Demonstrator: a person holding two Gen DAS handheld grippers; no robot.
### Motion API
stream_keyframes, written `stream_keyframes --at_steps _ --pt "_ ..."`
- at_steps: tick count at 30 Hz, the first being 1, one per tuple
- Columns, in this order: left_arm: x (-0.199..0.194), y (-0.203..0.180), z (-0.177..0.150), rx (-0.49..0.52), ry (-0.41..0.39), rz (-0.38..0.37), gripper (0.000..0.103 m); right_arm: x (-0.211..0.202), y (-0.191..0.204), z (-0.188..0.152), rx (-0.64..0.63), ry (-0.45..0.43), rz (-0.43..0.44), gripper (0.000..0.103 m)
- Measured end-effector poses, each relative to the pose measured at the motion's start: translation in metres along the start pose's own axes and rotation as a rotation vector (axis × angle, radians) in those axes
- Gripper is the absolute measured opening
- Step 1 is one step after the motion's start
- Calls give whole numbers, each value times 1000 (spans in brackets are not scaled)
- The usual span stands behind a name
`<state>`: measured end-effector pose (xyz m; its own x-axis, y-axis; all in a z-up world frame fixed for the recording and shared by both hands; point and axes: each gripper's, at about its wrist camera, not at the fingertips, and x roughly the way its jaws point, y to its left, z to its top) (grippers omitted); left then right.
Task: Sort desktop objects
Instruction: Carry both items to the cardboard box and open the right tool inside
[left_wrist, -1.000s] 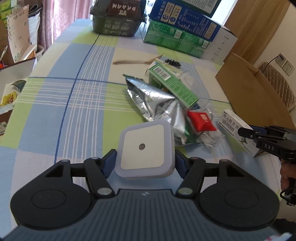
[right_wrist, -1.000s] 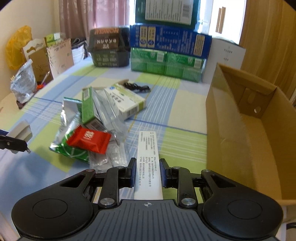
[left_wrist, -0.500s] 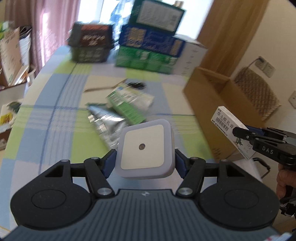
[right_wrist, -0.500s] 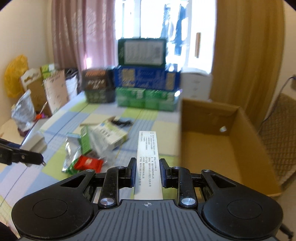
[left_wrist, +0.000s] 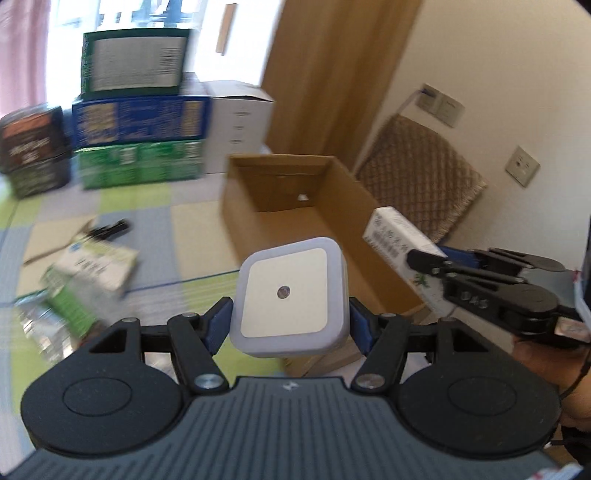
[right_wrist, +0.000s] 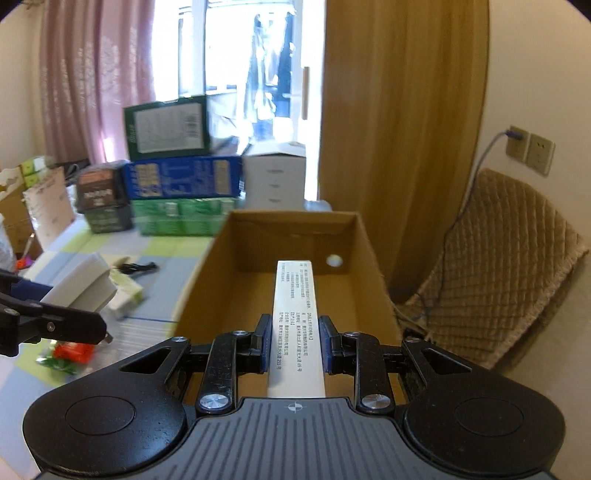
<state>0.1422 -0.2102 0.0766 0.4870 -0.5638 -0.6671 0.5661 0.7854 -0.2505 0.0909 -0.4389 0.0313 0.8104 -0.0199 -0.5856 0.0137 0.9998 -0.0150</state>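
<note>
Left tool (left_wrist: 290, 325) clamps square white plug light (left_wrist: 290, 297) level above worktop; right tool (right_wrist: 294, 345) grips long white box (right_wrist: 296, 321), pointing over cardboard box (right_wrist: 207, 280).

Lavender-grey rim and cream face with a dark centre dot on the square night light (left_wrist: 290, 297). White with black print on the slim carton (right_wrist: 295, 321). Plain brown on the cardboard box (right_wrist: 295, 236). Blue, green and pale checks on the tablecloth (left_wrist: 162, 229). Tan quilted diamonds on the chair cover (right_wrist: 495, 266).
</note>
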Motion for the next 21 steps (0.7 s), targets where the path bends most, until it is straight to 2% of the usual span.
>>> stream_keyframes --at_steps 6,13,21 --pt "48 -29 17 47 30 -22 61 23 -28 -3 48 29 8 23" --pt "88 -35 26 65 62 -34 61 49 -39 -4 71 58 20 23" --pt "115 -35 27 76 98 -37 61 64 -46 -12 92 87 22 23"
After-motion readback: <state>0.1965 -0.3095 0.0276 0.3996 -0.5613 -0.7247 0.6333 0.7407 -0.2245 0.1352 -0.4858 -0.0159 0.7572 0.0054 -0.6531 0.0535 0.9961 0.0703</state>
